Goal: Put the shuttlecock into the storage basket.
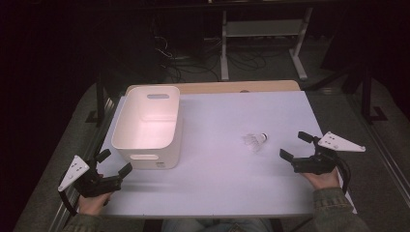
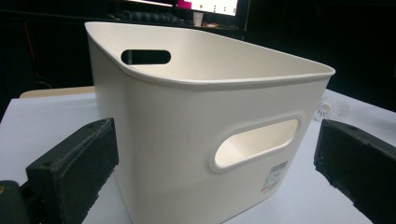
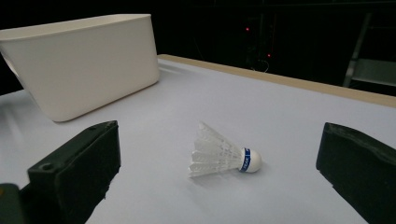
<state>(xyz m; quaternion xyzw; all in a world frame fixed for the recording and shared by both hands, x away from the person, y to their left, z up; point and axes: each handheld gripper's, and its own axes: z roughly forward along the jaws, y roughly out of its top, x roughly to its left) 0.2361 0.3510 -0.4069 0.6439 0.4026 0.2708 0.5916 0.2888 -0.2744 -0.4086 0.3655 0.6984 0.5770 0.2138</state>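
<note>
Left gripper (image 1: pixel 115 162), a black two-jaw tool held in the person's left hand at the near left corner of the table, has its jaws spread wide with nothing between them; in the left gripper view they frame the near wall of the cream-white plastic bin (image 2: pixel 187 135) with oval handle cut-outs, close ahead but not touching it. That bin (image 1: pixel 147 150) stands upright on the pale lilac tabletop (image 1: pixel 222 183), left of centre, and looks empty inside. Further right, a white feathered shuttlecock with a blue band around its rounded cork (image 1: pixel 255 140) lies on its side on the bare surface, well apart from the bin. In the right gripper view the shuttlecock (image 3: pixel 223 156) rests just ahead, between the lines of the two jaws, cork to the right in that view. Right gripper (image 1: pixel 293 145), at the near right edge of the table, is likewise fully spread and holds nothing. I judge this to be the approach before the pick: the shuttlecock is untouched. The next move probably calls for the right gripper to advance and lower until its pads straddle the shuttlecock, then close gently, since the feathers would crush easily, ahead of a carry to the bin.
</note>
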